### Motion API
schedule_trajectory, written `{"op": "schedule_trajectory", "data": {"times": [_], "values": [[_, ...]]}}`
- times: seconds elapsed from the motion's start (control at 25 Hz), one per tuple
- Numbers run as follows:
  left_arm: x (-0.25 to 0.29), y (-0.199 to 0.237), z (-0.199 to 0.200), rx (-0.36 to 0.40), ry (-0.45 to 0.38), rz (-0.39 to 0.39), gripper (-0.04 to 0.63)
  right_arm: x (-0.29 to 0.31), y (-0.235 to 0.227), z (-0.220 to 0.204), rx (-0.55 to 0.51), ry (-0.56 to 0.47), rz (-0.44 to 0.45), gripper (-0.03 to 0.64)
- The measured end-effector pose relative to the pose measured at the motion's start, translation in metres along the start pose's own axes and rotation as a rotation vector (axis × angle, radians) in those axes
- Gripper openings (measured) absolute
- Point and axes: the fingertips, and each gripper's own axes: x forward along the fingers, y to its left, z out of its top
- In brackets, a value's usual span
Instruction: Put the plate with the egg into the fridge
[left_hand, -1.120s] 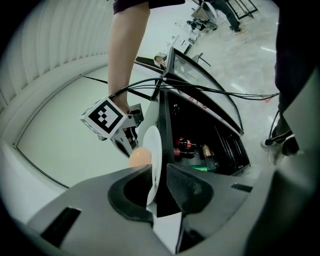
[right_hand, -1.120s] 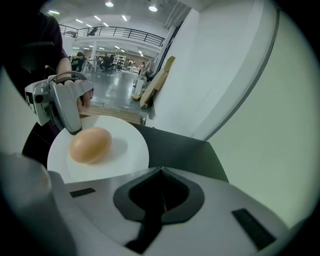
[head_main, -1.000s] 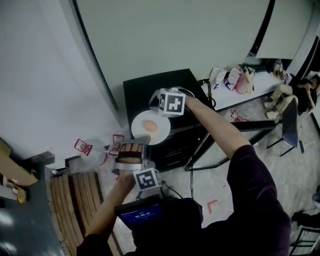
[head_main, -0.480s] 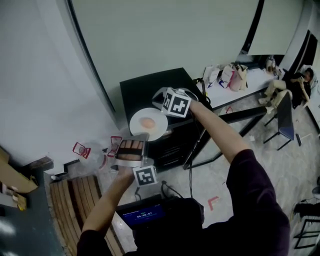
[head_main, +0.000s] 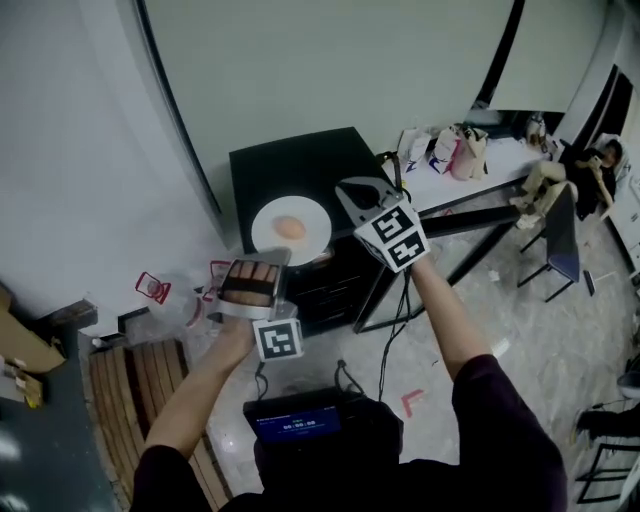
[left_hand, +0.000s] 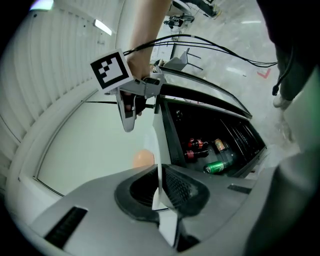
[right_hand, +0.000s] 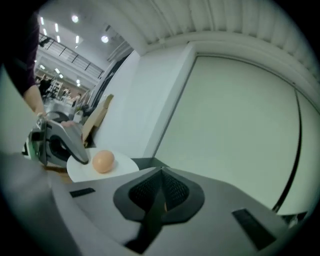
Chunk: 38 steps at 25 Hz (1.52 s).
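Plate (head_main: 312, 242) with egg (head_main: 290, 228) sticks out ahead of my left tongs (head_main: 262, 262), whose jaws have just closed and now clamp its rim. Right tongs (head_main: 348, 190) pinched fully together, empty, just right of plate. Black fridge (head_main: 300, 160) under both tips, bottles (left_hand: 197, 146) inside.

Head view: overhead, facing steeply down, farthest out, onto fridge (head_main: 290, 165), plate (head_main: 312, 240), egg (head_main: 290, 228). Left gripper view: tight behind own jaws, facing along plate edge into open fridge. Right gripper view: tight behind own jaws, facing roughly level toward wall (right_hand: 240, 125). Shared by all three: plate and egg.
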Motion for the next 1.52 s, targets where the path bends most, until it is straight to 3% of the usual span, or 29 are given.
{"op": "schedule_trajectory", "data": {"times": [0.16, 0.32, 0.56, 0.8, 1.2, 1.52], "values": [[-0.009, -0.004, 0.028, -0.007, 0.026, 0.005, 0.028, -0.057, -0.007, -0.009, 0.151, -0.131, -0.116, 0.006], [-0.020, -0.010, 0.064, -0.023, 0.058, 0.014, 0.028, -0.103, -0.001, -0.033, 0.237, -0.205, -0.169, 0.006], [-0.043, -0.037, 0.112, -0.034, 0.098, -0.008, 0.028, -0.143, 0.017, -0.077, 0.336, -0.221, -0.158, 0.006], [-0.060, -0.053, 0.136, -0.027, 0.106, -0.025, 0.028, -0.166, 0.034, -0.105, 0.385, -0.206, -0.135, 0.006], [-0.051, -0.089, 0.128, -0.044, 0.075, -0.052, 0.028, -0.168, 0.054, -0.131, 0.427, -0.158, -0.187, 0.006], [0.022, -0.171, 0.098, -0.071, 0.099, -0.121, 0.028, -0.178, 0.082, -0.181, 0.439, -0.041, -0.201, 0.006]]}}
